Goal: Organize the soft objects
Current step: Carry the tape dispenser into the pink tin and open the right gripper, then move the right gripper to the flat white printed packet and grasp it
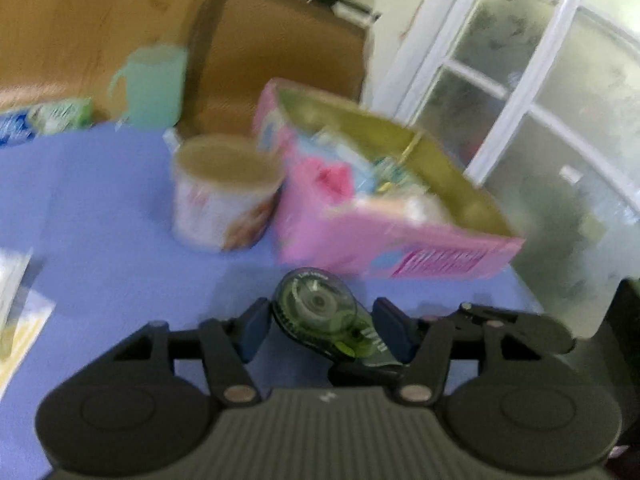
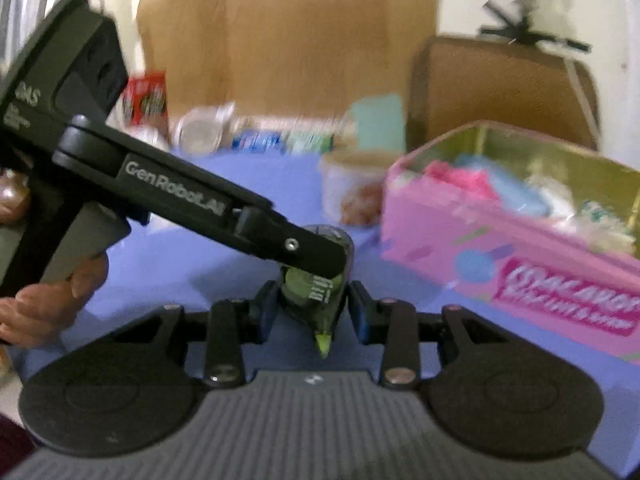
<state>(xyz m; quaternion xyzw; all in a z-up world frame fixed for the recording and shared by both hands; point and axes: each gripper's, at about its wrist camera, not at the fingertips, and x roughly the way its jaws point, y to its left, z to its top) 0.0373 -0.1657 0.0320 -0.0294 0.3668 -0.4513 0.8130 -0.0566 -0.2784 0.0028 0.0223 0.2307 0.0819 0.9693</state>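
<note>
A green see-through correction tape dispenser (image 1: pixel 316 312) sits between the blue pads of my left gripper (image 1: pixel 324 324), which press on its edges. In the right wrist view the same dispenser (image 2: pixel 316 300) points its tip at the camera, and my right gripper (image 2: pixel 312 308) is shut on its flat sides. The left gripper's finger (image 2: pixel 304 246) reaches in from the left over its top, with a hand (image 2: pixel 52 300) on that gripper's handle. Behind stands an open pink box (image 1: pixel 400 236) (image 2: pixel 460 240) holding pink cloth (image 1: pixel 332 178) (image 2: pixel 460 178) and pale blue soft items.
A printed paper cup (image 1: pixel 224 196) (image 2: pixel 352 188) stands left of the box on the blue table (image 1: pixel 100 220). A teal mug (image 1: pixel 154 88), packets and a red pack (image 2: pixel 146 96) line the far edge. Papers (image 1: pixel 16 312) lie at the left. A brown chair (image 1: pixel 280 60) is behind.
</note>
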